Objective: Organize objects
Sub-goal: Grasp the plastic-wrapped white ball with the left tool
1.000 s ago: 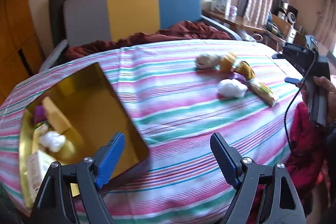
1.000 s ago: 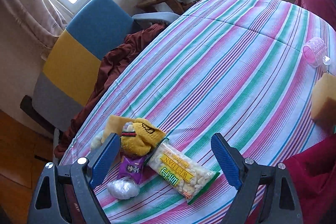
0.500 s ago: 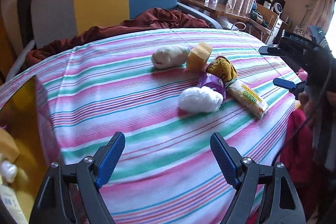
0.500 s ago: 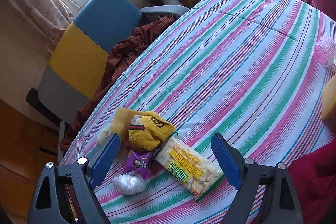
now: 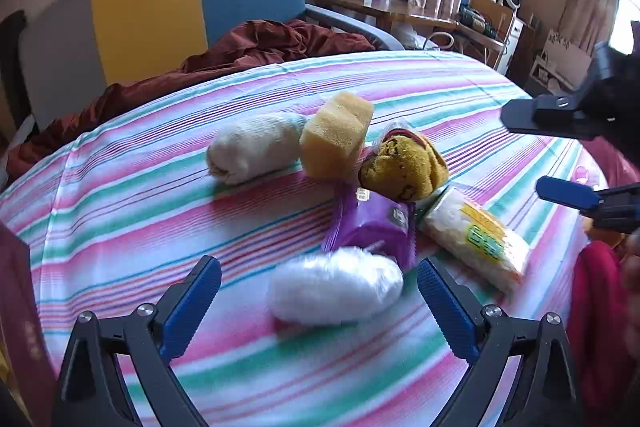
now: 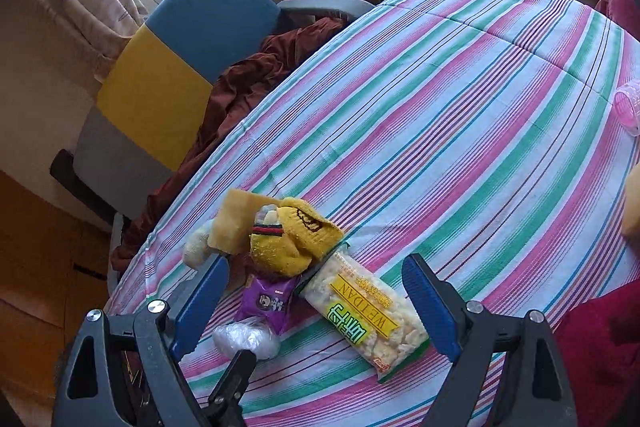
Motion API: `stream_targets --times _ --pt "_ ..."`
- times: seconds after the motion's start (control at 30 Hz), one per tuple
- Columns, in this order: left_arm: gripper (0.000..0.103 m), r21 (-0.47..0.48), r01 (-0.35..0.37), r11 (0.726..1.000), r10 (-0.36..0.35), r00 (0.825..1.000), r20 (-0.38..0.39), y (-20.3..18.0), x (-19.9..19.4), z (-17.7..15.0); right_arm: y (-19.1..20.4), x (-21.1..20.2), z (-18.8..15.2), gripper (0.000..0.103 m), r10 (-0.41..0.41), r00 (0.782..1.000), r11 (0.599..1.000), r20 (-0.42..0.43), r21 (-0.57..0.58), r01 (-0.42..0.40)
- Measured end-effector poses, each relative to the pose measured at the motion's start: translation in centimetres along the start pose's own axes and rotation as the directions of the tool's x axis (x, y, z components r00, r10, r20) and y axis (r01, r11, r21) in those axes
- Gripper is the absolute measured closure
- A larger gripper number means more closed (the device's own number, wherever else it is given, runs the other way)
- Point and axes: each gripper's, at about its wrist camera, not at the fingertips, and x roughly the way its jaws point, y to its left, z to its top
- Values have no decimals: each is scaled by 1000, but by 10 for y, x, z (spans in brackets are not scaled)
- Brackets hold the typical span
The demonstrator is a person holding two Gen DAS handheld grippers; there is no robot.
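Left claw point(image 5: 318, 281) is hanging over the white bag point(image 5: 334, 287), jaws wide, just been opening further, bag between them, untouched. Right claw point(image 6: 316, 293) is gaping, empty, over the snack pack point(image 6: 366, 313). Pile is sitting on the striped bench point(image 5: 140, 195): sock point(image 5: 404, 165), sponge point(image 5: 334, 139), purple packet point(image 5: 374, 229).

white wrapped bundle point(image 5: 335, 285): lying nearest, on striped cloth | purple packet point(image 5: 372, 223): flat, just behind it | snack bag point(image 5: 476, 237): clear, yellow-green label, lying right | yellow sock ball point(image 5: 404, 167) | sponge point(image 5: 336, 141): tilted | white sock roll point(image 5: 254, 147): far left
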Motion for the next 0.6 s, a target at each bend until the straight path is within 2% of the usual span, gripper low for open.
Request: stream_targets --times 0.03,0.07,0.1,0.17,0.27,0.5,0.6 --pt "12 9 5 1000 -5 1000 -11 0 7 1 0 0 0 13 -1 1000 1000 0 0 1" --pt "39 9 16 1000 -16 1000 -20 0 11 0 -1 0 0 13 -2 1000 1000 1 2 2" --pt "44 0 33 999 -33 999 -37 3 15 -1 -1 0 0 13 -2 1000 1000 1 5 2" --pt "46 -34 53 998 -53 999 -2 11 8 -8 -2 0 0 13 -4 1000 1000 -1 8 4" --pt "49 -36 48 998 -48 999 19 20 -6 -24 -2 0 -1 13 -10 1000 1000 -2 4 10" --pt "49 -34 1 999 1 997 76 35 -47 -79 -2 1 -1 13 -33 999 999 -1 7 33" --pt "49 -14 -21 1000 22 996 83 35 -52 -95 -1 1 -1 13 -50 999 999 -1 -1 50"
